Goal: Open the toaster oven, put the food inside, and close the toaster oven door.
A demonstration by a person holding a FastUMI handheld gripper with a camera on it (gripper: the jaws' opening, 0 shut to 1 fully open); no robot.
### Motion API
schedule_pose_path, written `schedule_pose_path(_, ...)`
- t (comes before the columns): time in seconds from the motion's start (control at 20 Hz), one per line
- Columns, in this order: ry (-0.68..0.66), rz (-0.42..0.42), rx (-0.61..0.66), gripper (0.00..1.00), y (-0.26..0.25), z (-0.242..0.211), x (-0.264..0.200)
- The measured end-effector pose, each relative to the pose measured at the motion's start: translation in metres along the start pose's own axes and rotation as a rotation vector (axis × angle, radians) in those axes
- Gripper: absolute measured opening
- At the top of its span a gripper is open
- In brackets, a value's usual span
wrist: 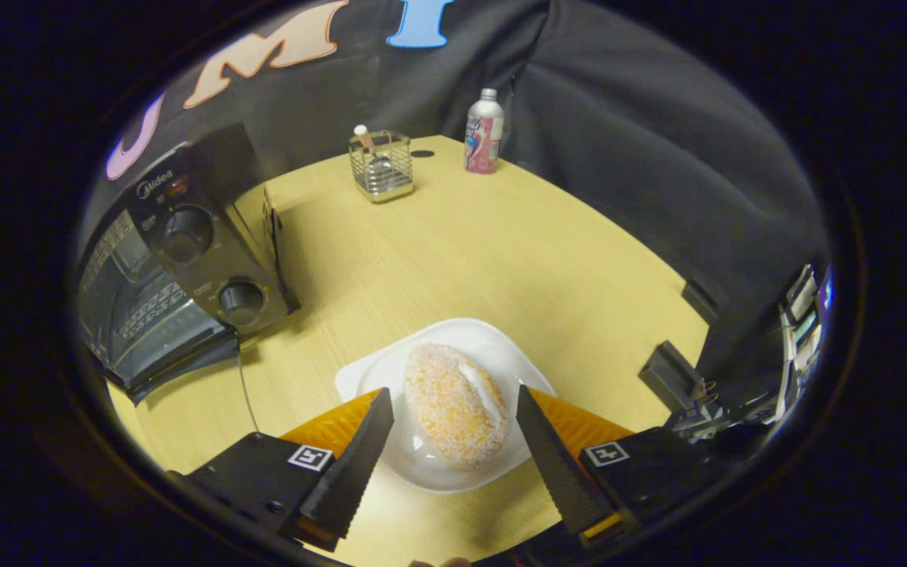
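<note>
Gripper view looks down on a wooden table (501,260) where a sugared bun (453,405) lies on a white plate (367,378). The oven (178,268) stands off beyond the fingers on one side, its door (178,358) already dropped open, with the rack visible inside. So the opening step looks done, and the step in hand is picking up the food. The gripper (455,405) is spread wide, its fingers straddling the bun, one on either side; a gap shows between each finger and the bun, so nothing is held yet. The next move calls for closing gently on the bun's flanks, since it looks soft and may squash, then lifting it clear of the plate and carrying it across to the open oven. A wire caddy (381,165) and a bottle (483,131) stand well apart at the far edge.
</note>
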State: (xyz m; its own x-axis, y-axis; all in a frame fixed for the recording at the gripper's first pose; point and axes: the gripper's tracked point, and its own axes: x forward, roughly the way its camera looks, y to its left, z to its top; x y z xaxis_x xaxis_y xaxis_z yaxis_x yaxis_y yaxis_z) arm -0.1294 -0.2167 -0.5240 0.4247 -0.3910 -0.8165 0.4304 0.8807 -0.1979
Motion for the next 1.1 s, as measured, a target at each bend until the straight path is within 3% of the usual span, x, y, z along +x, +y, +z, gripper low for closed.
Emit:
schedule_pose_path(0.3,0.052,0.045,0.028,1.0,0.004,-0.017,0.013)
schedule_pose_path(0.7,0.026,0.079,0.128,0.66,0.011,-0.007,0.008)
schedule_pose_path(1.1,-0.108,0.205,0.316,0.66,0.069,0.027,-0.043)
